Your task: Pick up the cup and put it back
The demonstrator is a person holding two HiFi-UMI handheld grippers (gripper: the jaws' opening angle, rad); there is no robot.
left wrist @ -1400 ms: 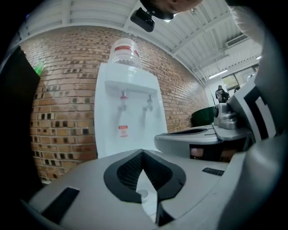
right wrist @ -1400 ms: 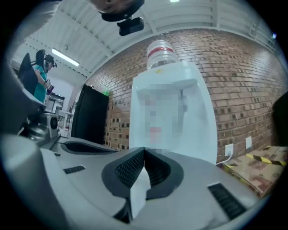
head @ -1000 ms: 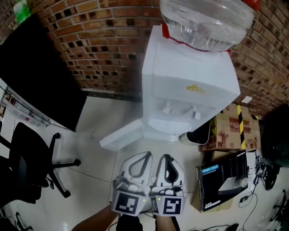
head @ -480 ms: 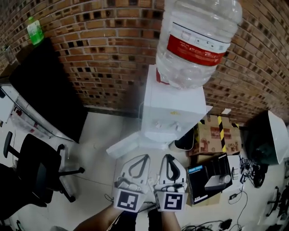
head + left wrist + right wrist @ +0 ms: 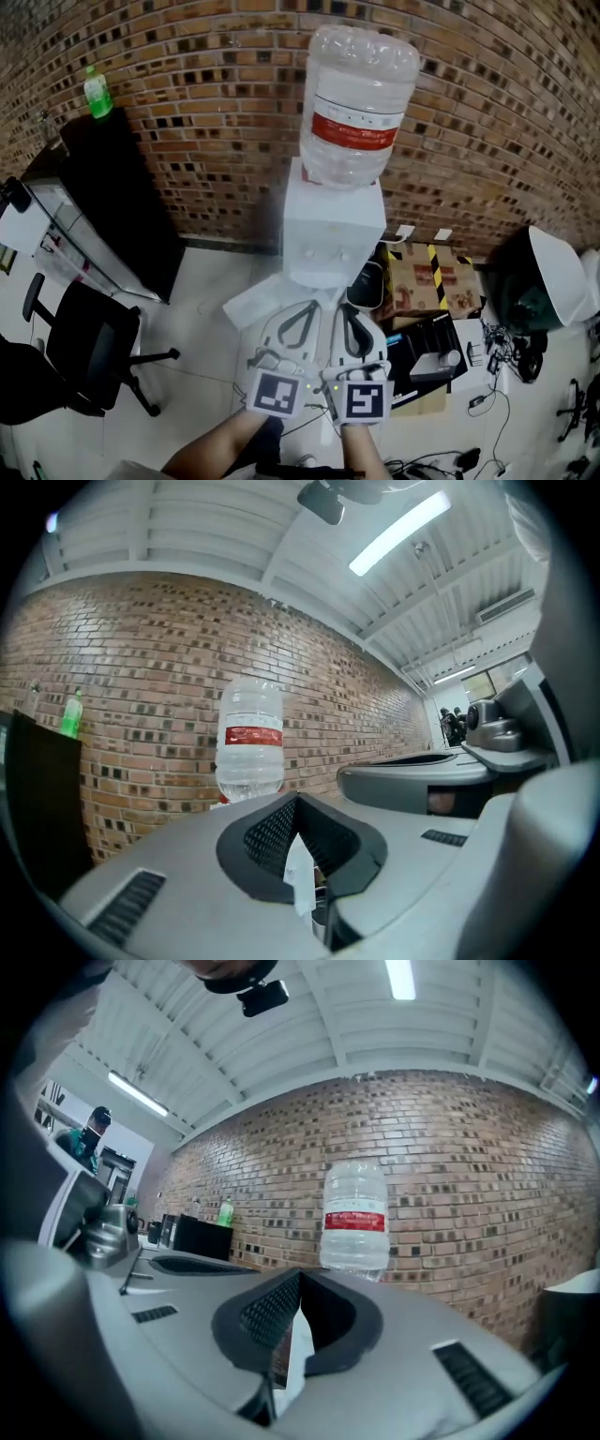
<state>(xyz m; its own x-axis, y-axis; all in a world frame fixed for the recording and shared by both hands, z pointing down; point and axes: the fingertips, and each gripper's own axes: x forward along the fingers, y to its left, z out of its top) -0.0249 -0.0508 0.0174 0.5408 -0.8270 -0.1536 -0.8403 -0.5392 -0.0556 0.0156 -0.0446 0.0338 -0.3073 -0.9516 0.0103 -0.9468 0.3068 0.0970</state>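
The cup cannot be made out in any view. Both claws are clenched on nothing and sit side by side. The left gripper and right gripper point at the foot of the dispenser, near it but apart.

The brick wall closes the far side. A black cabinet and a chair stand to the left, with bare floor between them and the dispenser. Boxes crowd the right.

The bottle on the dispenser has a red label, its writing too small to read. A green bottle stands on the cabinet.
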